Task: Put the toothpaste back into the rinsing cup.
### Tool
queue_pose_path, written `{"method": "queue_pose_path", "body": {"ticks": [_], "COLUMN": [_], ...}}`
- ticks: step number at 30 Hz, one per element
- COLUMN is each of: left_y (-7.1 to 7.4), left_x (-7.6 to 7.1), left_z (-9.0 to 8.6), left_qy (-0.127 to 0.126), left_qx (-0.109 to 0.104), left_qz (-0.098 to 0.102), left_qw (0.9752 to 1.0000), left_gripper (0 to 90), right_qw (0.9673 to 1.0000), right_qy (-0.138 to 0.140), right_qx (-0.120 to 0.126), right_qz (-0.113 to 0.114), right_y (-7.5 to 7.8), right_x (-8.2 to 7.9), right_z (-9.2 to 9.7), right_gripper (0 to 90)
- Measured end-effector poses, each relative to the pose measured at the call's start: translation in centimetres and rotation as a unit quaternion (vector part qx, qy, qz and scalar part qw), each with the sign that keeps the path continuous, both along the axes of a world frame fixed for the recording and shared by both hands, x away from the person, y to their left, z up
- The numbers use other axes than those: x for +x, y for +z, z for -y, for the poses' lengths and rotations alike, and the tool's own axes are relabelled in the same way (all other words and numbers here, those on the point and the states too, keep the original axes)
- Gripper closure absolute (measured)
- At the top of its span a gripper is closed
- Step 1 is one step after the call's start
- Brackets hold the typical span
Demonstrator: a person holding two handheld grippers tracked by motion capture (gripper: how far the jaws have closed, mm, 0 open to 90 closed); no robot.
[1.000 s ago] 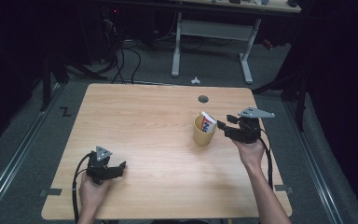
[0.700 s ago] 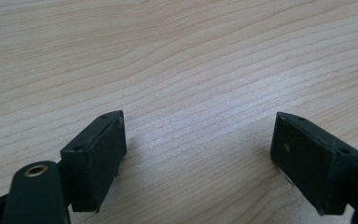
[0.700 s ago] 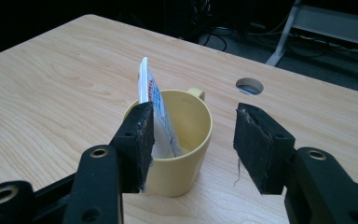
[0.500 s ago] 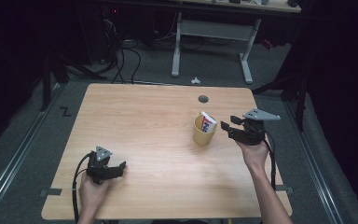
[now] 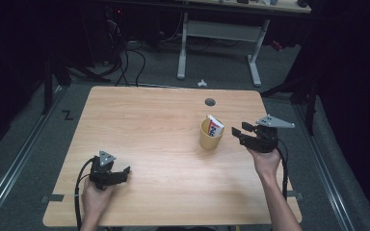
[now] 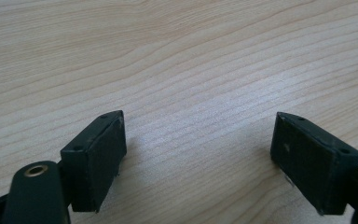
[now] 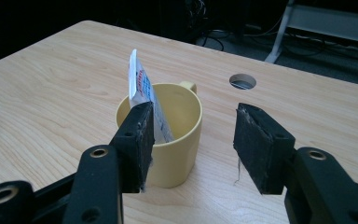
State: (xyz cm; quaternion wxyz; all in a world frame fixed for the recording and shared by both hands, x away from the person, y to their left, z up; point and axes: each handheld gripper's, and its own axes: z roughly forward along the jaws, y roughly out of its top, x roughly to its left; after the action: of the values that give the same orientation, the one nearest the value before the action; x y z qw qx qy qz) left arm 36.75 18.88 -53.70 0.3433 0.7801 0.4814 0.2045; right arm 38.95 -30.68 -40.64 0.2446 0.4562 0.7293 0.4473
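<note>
- Wooden table (image 5: 149,125), bare ahead of left tongs (image 5: 110,176); their jaws spread wide, holding nothing, low over the wood.
- Yellow mug (image 5: 210,136) just ahead of right tongs (image 5: 238,135), handle on its far side; looks rigid, smooth, likely slippery. Rim wall or handle is the best grab.
- Right tongs' jaws also parted, empty.
- Packet (image 7: 142,91) stands leaning inside the mug, top poking out; looks light, thin, crushable. Pinch the exposed top edge.
</note>
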Motion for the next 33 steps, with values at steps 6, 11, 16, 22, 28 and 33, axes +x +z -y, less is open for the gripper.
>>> {"method": "queue_pose_path", "body": {"ticks": [6, 11, 16, 22, 28, 33], "left_y": [0.0, 0.0, 0.0, 0.0, 0.0, 0.0], "left_x": [0.0, 0.0, 0.0, 0.0, 0.0, 0.0], "left_z": [0.0, 0.0, 0.0, 0.0, 0.0, 0.0], "left_qy": [0.000, 0.000, 0.000, 0.000, 0.000, 0.000], "left_qx": [0.000, 0.000, 0.000, 0.000, 0.000, 0.000], "left_qz": [0.000, 0.000, 0.000, 0.000, 0.000, 0.000], "left_qw": [1.0000, 1.0000, 1.0000, 1.0000, 1.0000, 1.0000], "left_gripper": [18.6, 18.6, 18.6, 18.6, 18.6, 18.7], "right_qw": [1.0000, 1.0000, 0.9999, 0.9999, 0.9998, 0.9998], "right_qy": [-0.003, -0.006, -0.007, -0.010, -0.012, -0.015], "right_qx": [0.004, 0.007, 0.008, 0.010, 0.014, 0.016], "right_qz": [0.002, 0.001, 0.003, 0.004, 0.003, 0.001], "right_y": [-0.1, -0.2, -0.3, -0.4, -0.7, -0.9], "right_x": [-0.4, -0.7, -1.0, -1.3, -1.6, -1.9], "right_z": [0.4, 0.7, 0.9, 1.3, 1.5, 1.8], "right_gripper": [47.9, 48.0, 48.0, 48.0, 48.0, 48.1]}}
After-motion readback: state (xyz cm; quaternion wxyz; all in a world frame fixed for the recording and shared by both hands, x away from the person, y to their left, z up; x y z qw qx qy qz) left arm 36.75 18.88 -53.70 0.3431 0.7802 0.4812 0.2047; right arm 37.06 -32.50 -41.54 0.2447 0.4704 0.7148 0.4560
